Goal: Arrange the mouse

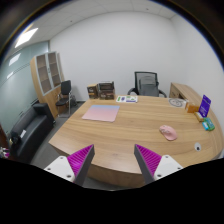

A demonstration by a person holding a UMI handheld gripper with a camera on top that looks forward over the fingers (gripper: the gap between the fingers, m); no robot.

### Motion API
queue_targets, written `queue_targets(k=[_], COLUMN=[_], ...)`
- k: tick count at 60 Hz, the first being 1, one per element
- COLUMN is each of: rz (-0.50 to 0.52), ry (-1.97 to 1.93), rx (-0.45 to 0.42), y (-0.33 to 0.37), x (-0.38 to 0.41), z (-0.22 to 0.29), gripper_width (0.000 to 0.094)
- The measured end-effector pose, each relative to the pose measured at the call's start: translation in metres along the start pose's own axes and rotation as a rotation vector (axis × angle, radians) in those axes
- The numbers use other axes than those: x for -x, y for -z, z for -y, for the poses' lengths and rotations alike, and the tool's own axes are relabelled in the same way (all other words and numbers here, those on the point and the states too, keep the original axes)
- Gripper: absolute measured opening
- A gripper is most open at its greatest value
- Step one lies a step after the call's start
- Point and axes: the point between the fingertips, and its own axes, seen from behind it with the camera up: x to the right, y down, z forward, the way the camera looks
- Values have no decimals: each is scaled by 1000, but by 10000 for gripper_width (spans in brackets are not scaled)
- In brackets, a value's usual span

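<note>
A pink mouse [168, 132] lies on the wooden conference table [120, 135], beyond my right finger and well ahead of it. A pink mouse pad [101, 114] lies flat on the table farther off, ahead of my left finger. My gripper [112, 160] is open and empty, held high above the near edge of the table, with the purple pads [78, 160] wide apart. Nothing stands between the fingers.
A teal object [208, 125] and a purple upright item [205, 104] stand at the table's far right, with a small white object [197, 147] nearer. Office chairs [147, 84] stand at the far side. A black sofa [25, 133] and a cabinet [45, 72] line the left wall.
</note>
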Motion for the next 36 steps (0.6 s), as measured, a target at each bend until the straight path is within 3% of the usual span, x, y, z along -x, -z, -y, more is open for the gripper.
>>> queue_targets(k=[8,21,36], rz=[-74,-267,-267], ry=[-70,65,115], rx=[-34,-67,-98], y=[-9,-30,-115], x=[-35,-164,-266], z=[2,-4,-6], gripper_width=[831,845,843])
